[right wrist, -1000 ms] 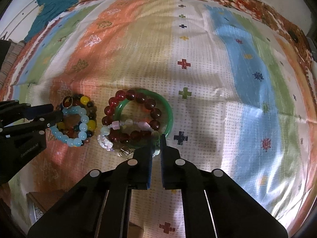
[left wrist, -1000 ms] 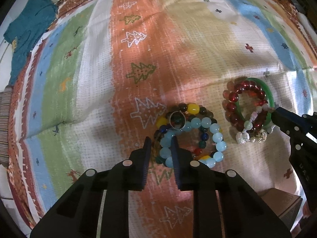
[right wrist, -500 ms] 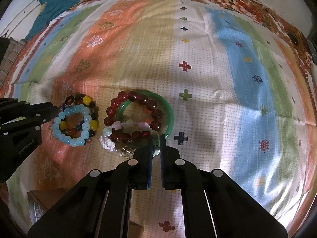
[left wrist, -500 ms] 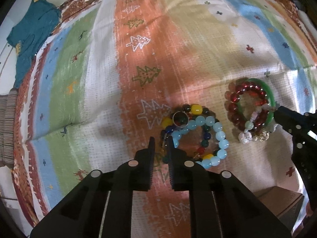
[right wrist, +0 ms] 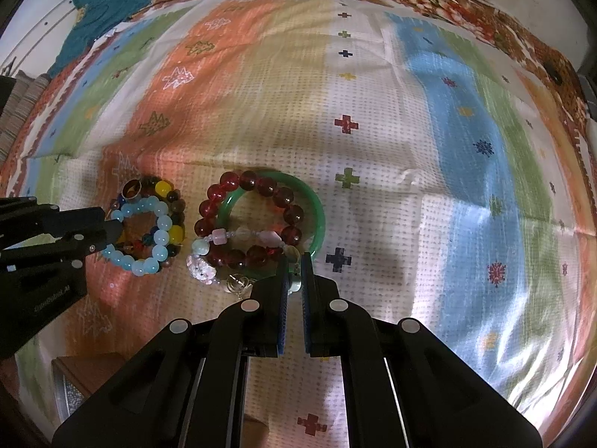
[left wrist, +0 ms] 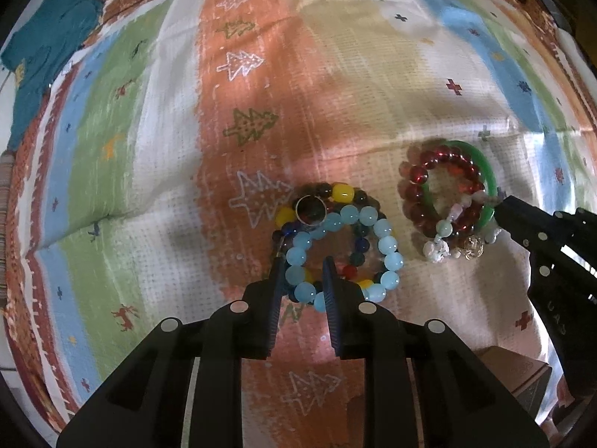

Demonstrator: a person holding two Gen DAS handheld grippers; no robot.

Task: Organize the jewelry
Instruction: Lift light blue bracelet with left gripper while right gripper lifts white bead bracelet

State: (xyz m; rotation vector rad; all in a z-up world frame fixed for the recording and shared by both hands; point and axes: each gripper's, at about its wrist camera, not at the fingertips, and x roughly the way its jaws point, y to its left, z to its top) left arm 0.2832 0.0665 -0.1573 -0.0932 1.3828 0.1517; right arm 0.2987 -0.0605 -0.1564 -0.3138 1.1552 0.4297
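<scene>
Two piles of jewelry lie on a striped cloth. The left pile holds a light blue bead bracelet (left wrist: 388,246) over a multicolour bead bracelet (left wrist: 342,192) and a ring (left wrist: 310,210). My left gripper (left wrist: 301,263) is open, its fingers on either side of the blue bracelet's near-left beads. The right pile holds a green bangle (right wrist: 315,205), a dark red bead bracelet (right wrist: 246,181) and a pale pink stone bracelet (right wrist: 224,237). My right gripper (right wrist: 294,259) is nearly shut on the bangle's near rim (right wrist: 294,283). The right gripper also shows in the left wrist view (left wrist: 502,205).
A teal cloth (left wrist: 41,56) lies at the far left corner of the striped cloth (right wrist: 373,74). A wooden box corner (left wrist: 515,369) shows at the near right in the left wrist view, and also in the right wrist view (right wrist: 86,369).
My left gripper closed and drew back a little, then opened again and moved forward over the blue bracelet's near beads. My right gripper stayed on the bangle.
</scene>
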